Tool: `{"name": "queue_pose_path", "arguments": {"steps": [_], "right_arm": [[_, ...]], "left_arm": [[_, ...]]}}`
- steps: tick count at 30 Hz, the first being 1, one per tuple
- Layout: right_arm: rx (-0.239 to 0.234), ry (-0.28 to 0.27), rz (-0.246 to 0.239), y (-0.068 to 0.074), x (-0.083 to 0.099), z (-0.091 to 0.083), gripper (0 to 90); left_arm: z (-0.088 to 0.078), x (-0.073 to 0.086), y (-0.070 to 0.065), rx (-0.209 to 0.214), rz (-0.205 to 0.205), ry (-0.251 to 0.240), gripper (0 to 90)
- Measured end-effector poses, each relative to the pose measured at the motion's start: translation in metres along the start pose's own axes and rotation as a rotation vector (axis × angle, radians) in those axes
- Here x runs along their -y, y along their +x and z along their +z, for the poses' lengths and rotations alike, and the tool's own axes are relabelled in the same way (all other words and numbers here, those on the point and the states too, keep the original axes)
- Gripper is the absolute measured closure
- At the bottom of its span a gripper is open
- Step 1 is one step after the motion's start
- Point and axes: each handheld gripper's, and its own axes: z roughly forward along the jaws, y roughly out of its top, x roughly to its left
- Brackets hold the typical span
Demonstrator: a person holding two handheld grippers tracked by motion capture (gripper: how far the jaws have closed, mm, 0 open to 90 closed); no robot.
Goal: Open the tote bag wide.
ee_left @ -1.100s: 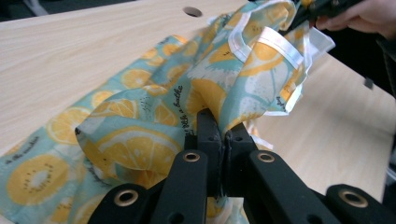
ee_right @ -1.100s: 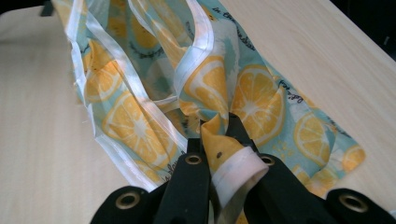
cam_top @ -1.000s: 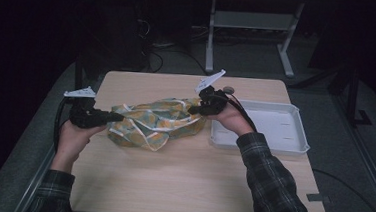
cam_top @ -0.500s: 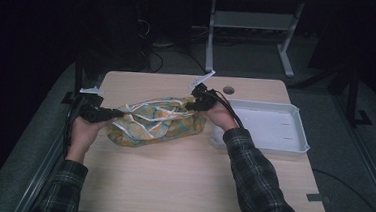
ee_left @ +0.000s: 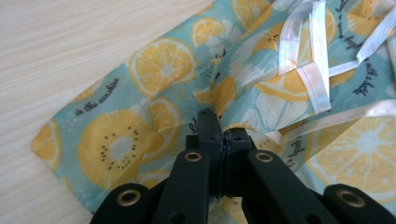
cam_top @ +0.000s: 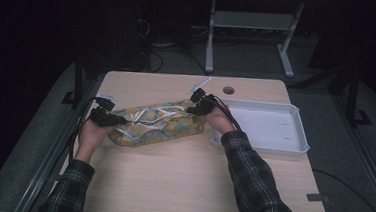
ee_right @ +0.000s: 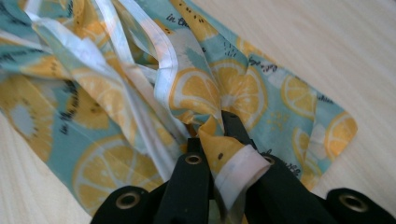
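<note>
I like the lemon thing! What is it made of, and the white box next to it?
The lemon-print cloth looks like thin woven fabric, matte: it creases and bunches where the left gripper and right gripper pinch it. Its white trim seems a slightly shiny ribbon. The white tray looks like smooth moulded plastic, though that is a guess.

The near half of the pale wooden table (cam_top: pixel 190 186) lies bare between the two plaid sleeves, so a hand can pass there freely. Across the middle, the crumpled teal cloth printed with yellow citrus slices (cam_top: pixel 157 126) blocks the way from the left tool (cam_top: pixel 106 118) to the right tool (cam_top: pixel 200 104), both clamped on its ends. Just right of it, the shallow white plastic tray (cam_top: pixel 295 124) takes up the table's right side. The far strip, with its small round hole (cam_top: pixel 228 90), stays open.
</note>
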Motion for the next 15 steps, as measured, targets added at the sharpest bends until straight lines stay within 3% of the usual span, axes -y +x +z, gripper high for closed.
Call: {"name": "queue_pose_path", "arguments": {"steps": [8,11,15], "right_arm": [[-0.012,0.064,-0.017,0.004,0.008,0.007,88.4],[-0.021,0.081,-0.043,0.010,0.010,0.004,88.4],[-0.032,0.096,-0.085,0.019,0.015,-0.002,88.3]], "left_arm": [[0.006,0.005,-0.003,0.008,0.034,0.058,88.9],[0.005,0.012,-0.003,0.048,0.014,0.063,88.8],[-0.001,0.019,-0.009,0.088,0.021,0.077,88.8]]}}
